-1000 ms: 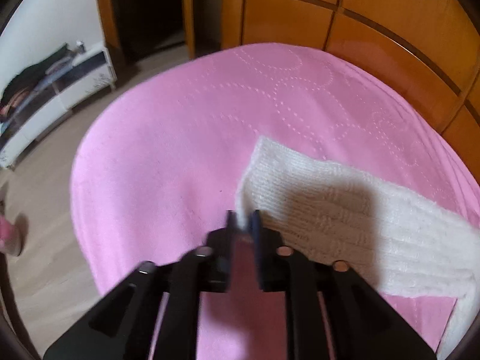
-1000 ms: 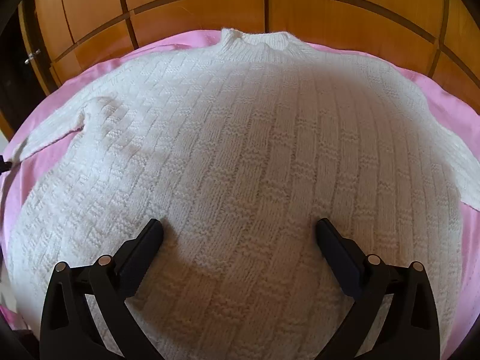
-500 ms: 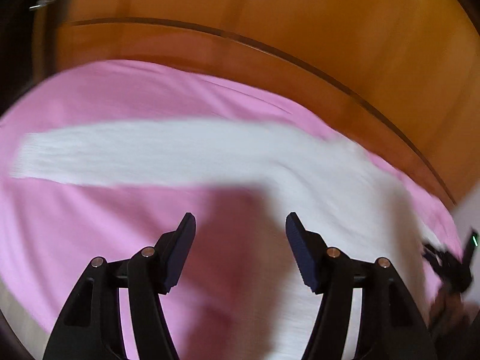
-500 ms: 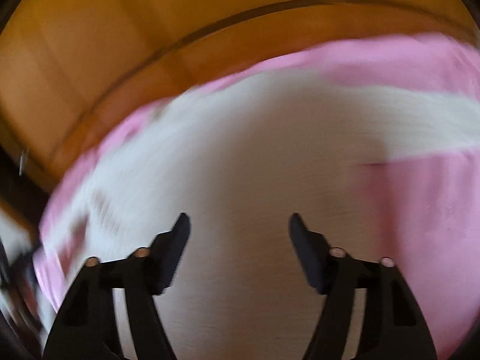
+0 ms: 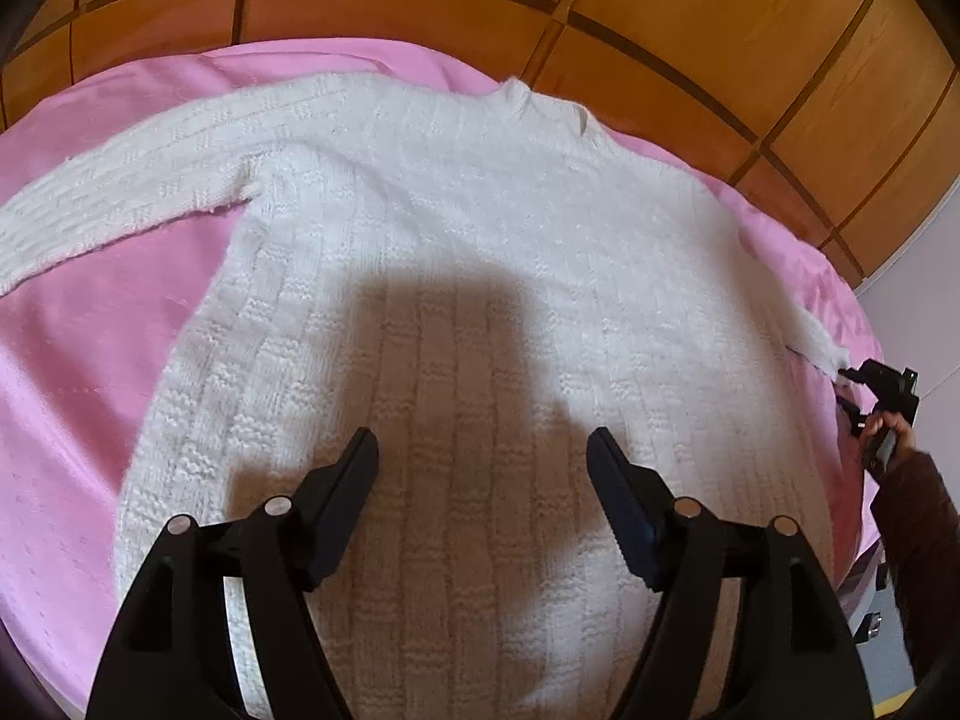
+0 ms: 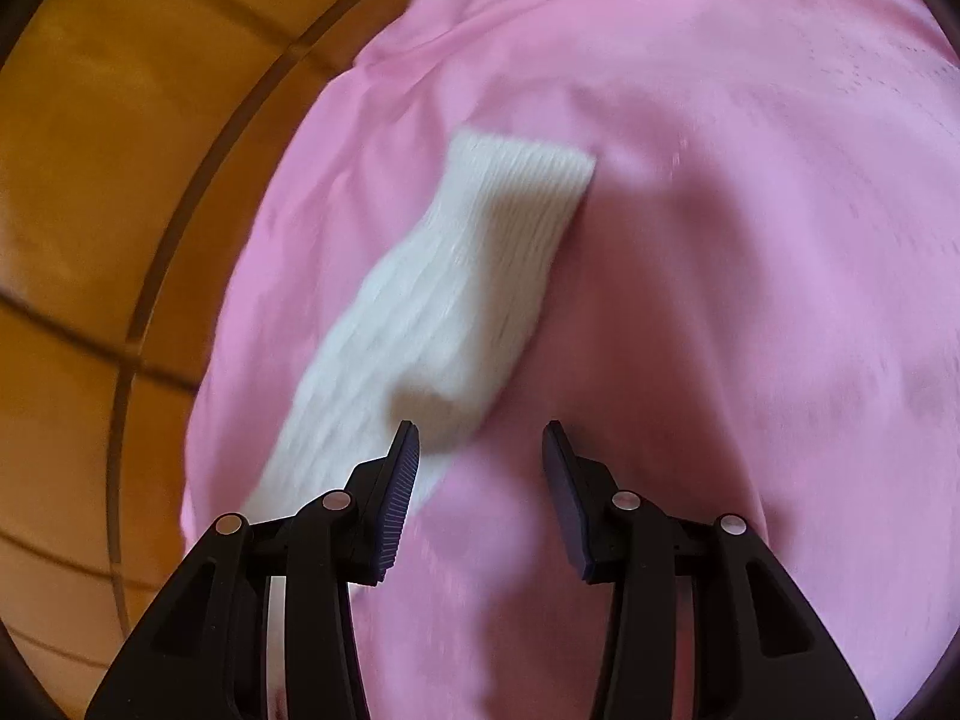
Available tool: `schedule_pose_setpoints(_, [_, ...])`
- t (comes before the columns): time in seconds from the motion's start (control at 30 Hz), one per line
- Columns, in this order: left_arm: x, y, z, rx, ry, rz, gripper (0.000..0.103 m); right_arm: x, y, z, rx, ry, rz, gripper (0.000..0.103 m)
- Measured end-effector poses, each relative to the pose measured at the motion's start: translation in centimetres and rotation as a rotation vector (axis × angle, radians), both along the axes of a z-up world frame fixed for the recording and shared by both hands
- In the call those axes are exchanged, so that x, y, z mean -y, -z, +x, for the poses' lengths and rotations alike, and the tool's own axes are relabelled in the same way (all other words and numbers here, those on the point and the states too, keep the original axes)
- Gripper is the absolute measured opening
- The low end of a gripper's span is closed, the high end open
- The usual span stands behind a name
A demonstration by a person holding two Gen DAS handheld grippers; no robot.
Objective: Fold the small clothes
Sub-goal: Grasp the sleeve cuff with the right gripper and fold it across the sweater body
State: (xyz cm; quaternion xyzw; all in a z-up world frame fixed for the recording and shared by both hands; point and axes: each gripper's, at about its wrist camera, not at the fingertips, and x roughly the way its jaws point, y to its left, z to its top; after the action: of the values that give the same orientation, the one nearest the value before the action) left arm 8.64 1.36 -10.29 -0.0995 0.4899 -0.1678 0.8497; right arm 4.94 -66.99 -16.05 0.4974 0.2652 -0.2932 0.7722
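A white knitted sweater [image 5: 480, 228] lies flat on the pink bedspread [image 5: 90, 360], collar [image 5: 528, 93] toward the headboard. One sleeve [image 5: 120, 180] stretches out to the left. My left gripper [image 5: 483, 450] hovers over the sweater's body; its jaws are opening with nothing between them. The right gripper [image 5: 882, 384] shows small at the bed's right edge, by the other cuff [image 5: 828, 354]. In the right wrist view that sleeve [image 6: 456, 276] runs diagonally past the left finger [image 6: 402, 480]. My right gripper [image 6: 480, 444] is closing, with mostly pink cover between its jaws and no grip.
A panelled wooden headboard [image 5: 660, 12] backs the bed and fills the left of the right wrist view [image 6: 90, 180]. A hand and dark sleeve [image 5: 918, 528] hold the right gripper beyond the bed's right edge. Bare pink cover [image 6: 750, 240] spreads to the right of the sleeve.
My left gripper left the left cuff, opened wide and swung over the sweater's body. My right gripper swung off the body to the right sleeve, rolled, and its jaws narrowed.
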Motion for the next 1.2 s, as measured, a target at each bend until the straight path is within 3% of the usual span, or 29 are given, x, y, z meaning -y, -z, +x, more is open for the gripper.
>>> schedule_pose_setpoints(0.03, [0.5, 0.1, 0.2, -0.006, -0.001, 0.004, 0.072, 0.3, 0.0, 0.3, -0.011, 0.004, -0.006, 0.041])
schedule_pose_setpoints(0.1, [0.2, 0.1, 0.3, -0.011, -0.003, 0.006, 0.072, 1.0, -0.1, 1.4, -0.035, -0.01, -0.016, 0.013])
schedule_pose_setpoints(0.13, [-0.2, 0.2, 0.2, -0.013, -0.003, 0.007, 0.072, 1.1, -0.3, 1.6, -0.041, -0.016, -0.022, 0.007])
schedule_pose_setpoints(0.23, [-0.1, 0.3, 0.4, -0.015, -0.003, -0.003, 0.072, -0.2, -3.0, 2.1, 0.008, -0.054, -0.086, 0.006])
schedule_pose_setpoints(0.3, [-0.4, 0.2, 0.5, -0.012, 0.005, -0.017, 0.072, -2.5, -5.7, 3.6, 0.061, -0.142, -0.144, 0.005])
schedule_pose_setpoints(0.47, [-1.2, 0.2, 0.6, -0.014, 0.0, -0.066, 0.072, -11.2, -12.2, 8.4, 0.169, -0.412, -0.288, 0.005])
schedule_pose_setpoints(0.53, [-1.4, 0.1, 0.7, -0.011, 0.001, -0.086, 0.072, -15.6, -13.7, 10.7, 0.211, -0.521, -0.299, 0.005])
schedule_pose_setpoints(0.67, [-1.9, -0.2, 0.9, -0.005, -0.001, -0.109, 0.072, -25.2, -14.3, 15.4, 0.235, -0.728, -0.298, 0.005])
schedule_pose_setpoints(0.87, [-3.0, -0.6, 1.5, 0.0, -0.008, -0.148, 0.072, -39.6, -12.2, 20.0, 0.214, -1.034, -0.3, 0.005])
schedule_pose_setpoints(0.93, [-3.3, -0.7, 1.7, 0.007, -0.01, -0.15, 0.072, -42.4, -12.0, 20.4, 0.211, -1.112, -0.275, 0.023])
schedule_pose_setpoints(0.97, [-3.4, -0.8, 1.8, 0.009, -0.01, -0.155, 0.072, -43.2, -12.1, 19.6, 0.22, -1.107, -0.275, 0.05])
schedule_pose_setpoints(1.0, [-3.6, -0.9, 2.0, 0.011, -0.012, -0.158, 0.072, -43.3, -12.5, 18.9, 0.238, -1.09, -0.287, 0.06])
schedule_pose_setpoints(1.17, [-3.5, -0.8, 3.7, 0.002, -0.011, -0.193, 0.072, -40.2, -12.1, 14.9, 0.237, -1.036, -0.269, 0.06])
schedule_pose_setpoints(1.2, [-3.3, -0.8, 4.1, 0.003, -0.008, -0.195, 0.072, -39.1, -11.6, 13.6, 0.219, -1.02, -0.271, 0.064])
